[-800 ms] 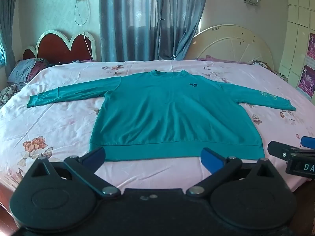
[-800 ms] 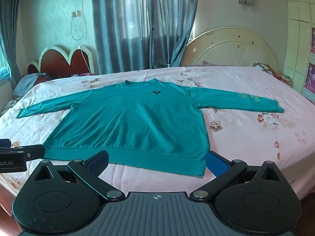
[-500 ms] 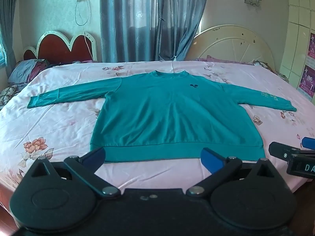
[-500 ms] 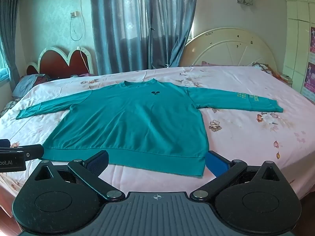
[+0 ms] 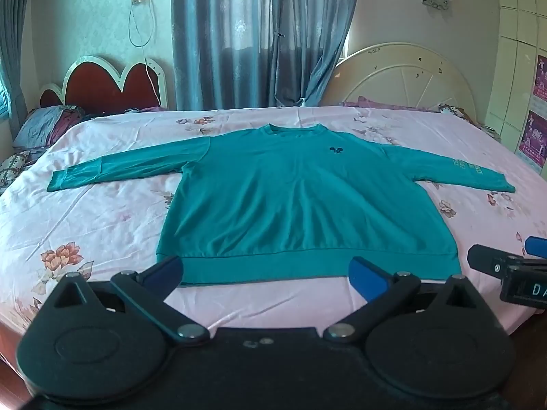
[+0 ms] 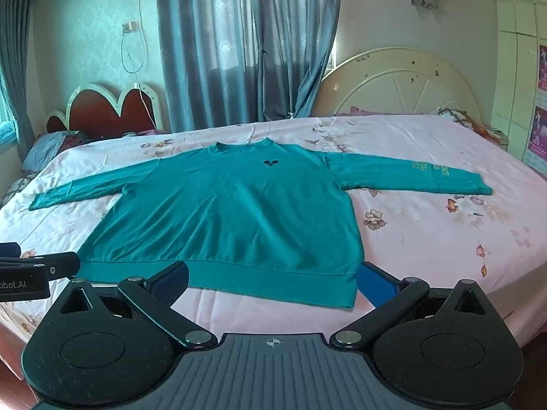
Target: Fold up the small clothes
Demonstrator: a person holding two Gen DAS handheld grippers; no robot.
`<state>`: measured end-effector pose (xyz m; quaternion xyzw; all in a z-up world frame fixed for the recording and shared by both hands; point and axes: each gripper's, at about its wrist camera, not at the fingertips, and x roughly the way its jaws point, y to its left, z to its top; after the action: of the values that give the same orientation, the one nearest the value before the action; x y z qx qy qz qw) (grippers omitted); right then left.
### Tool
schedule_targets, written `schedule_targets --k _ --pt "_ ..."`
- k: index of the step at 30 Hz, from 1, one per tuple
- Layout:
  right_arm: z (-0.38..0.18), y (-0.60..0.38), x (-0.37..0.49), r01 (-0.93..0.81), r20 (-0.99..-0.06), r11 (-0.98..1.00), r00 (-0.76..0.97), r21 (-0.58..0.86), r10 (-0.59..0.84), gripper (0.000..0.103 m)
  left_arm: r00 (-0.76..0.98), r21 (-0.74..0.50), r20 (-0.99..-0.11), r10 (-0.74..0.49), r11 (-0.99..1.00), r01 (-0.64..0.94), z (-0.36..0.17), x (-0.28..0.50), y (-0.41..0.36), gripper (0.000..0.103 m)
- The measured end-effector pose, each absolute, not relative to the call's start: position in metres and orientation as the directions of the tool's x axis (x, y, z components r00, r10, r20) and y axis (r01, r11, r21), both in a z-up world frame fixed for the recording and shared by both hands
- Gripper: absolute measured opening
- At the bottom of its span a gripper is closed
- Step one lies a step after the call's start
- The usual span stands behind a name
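Comparing frames, we find almost nothing changed: the teal long-sleeved sweatshirt [image 5: 304, 205] lies flat, sleeves outstretched, on the pink floral bedsheet [image 5: 85, 225]. Left gripper [image 5: 266, 270] and right gripper [image 6: 273, 278] hover near its hem, jaws spread, empty. Folding remains unstarted.

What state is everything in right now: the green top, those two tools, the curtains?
Sweatshirt: spread flat, unfolded, both sleeves out.
Left tool: open, holding nothing.
Right tool: open, holding nothing.
Curtains: drawn shut.
Bed: covered by a floral sheet.

Blue-grey curtains [image 5: 259, 34], cream headboard [image 5: 403, 78], floral pink bedsheet [image 5: 85, 225]
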<state>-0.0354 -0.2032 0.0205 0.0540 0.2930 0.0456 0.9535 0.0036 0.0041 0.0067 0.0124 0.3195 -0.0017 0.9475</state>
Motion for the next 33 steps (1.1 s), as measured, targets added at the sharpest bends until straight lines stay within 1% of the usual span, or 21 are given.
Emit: schedule_targets --k 33 --pt "0.0233 -0.2014 -0.0347 -0.050 -0.555 0.990 0.824 0.133 0.116 0.103 0.797 0.030 -0.605 0.004 0.999 0.018 0.0019 0.0059 -0.0008 0.103"
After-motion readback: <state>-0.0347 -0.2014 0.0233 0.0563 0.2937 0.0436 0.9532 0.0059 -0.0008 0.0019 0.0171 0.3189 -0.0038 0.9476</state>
